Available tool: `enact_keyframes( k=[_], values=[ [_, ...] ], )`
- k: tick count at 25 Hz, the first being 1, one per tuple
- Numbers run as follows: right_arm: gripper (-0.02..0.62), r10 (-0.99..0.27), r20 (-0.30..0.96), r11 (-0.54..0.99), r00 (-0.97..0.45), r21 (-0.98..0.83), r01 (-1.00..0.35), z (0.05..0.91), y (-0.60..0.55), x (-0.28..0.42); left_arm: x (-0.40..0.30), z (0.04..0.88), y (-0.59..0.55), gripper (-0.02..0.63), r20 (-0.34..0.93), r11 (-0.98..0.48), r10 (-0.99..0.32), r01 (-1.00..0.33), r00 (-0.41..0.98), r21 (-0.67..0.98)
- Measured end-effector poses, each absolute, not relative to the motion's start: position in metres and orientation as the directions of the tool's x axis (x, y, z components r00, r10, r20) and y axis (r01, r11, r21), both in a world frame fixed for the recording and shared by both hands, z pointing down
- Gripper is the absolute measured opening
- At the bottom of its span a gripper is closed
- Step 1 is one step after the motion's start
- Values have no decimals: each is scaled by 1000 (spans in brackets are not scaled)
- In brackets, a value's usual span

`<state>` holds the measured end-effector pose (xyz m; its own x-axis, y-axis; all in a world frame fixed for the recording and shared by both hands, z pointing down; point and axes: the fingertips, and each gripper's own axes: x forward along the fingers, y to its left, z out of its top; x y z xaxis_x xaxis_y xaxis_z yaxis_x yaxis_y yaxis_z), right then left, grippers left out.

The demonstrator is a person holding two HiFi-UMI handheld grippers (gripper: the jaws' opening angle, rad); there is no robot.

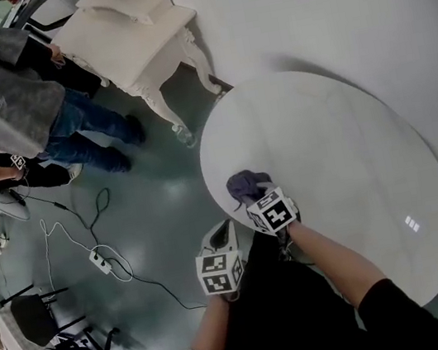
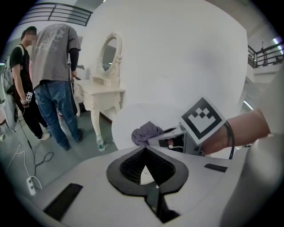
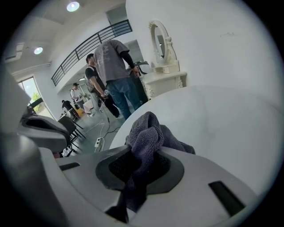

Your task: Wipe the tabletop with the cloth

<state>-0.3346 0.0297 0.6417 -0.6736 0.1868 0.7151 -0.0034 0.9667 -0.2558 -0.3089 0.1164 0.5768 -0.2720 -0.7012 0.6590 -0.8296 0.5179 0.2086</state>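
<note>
A purple-grey cloth (image 1: pixel 245 182) lies bunched near the left edge of the round white table (image 1: pixel 339 140). My right gripper (image 1: pixel 254 198) is shut on it, its marker cube just behind. In the right gripper view, the cloth (image 3: pixel 148 133) rises out of the closed jaws of my right gripper (image 3: pixel 141 167) and rests on the tabletop (image 3: pixel 222 119). My left gripper (image 1: pixel 218 237) hangs beside the table's rim, over the floor. In the left gripper view, its jaws (image 2: pixel 146 172) stand shut with nothing held, looking at the cloth (image 2: pixel 145 132) and the right gripper (image 2: pixel 156 135).
A white dressing table with an oval mirror (image 1: pixel 135 34) stands past the round table's far left side, a bottle (image 1: pixel 185 136) at its leg. Two people (image 1: pixel 4 99) stand by it. Cables and a power strip (image 1: pixel 103 257) lie on the floor, near a chair (image 1: pixel 35 320).
</note>
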Motion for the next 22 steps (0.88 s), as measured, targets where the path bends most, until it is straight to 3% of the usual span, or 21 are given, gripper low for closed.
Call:
enact_keyframes(
  k=[10,22],
  values=[
    [49,161,690,955,-706,-288,-63,630,64,-270,-271,549,143,8,619,476,-734,-862,-279,176],
    [49,-7,575,964,-818,-214,-159,572,83,-237,-253,526,166,8,591,386,-775,-908,-225,161]
  ],
)
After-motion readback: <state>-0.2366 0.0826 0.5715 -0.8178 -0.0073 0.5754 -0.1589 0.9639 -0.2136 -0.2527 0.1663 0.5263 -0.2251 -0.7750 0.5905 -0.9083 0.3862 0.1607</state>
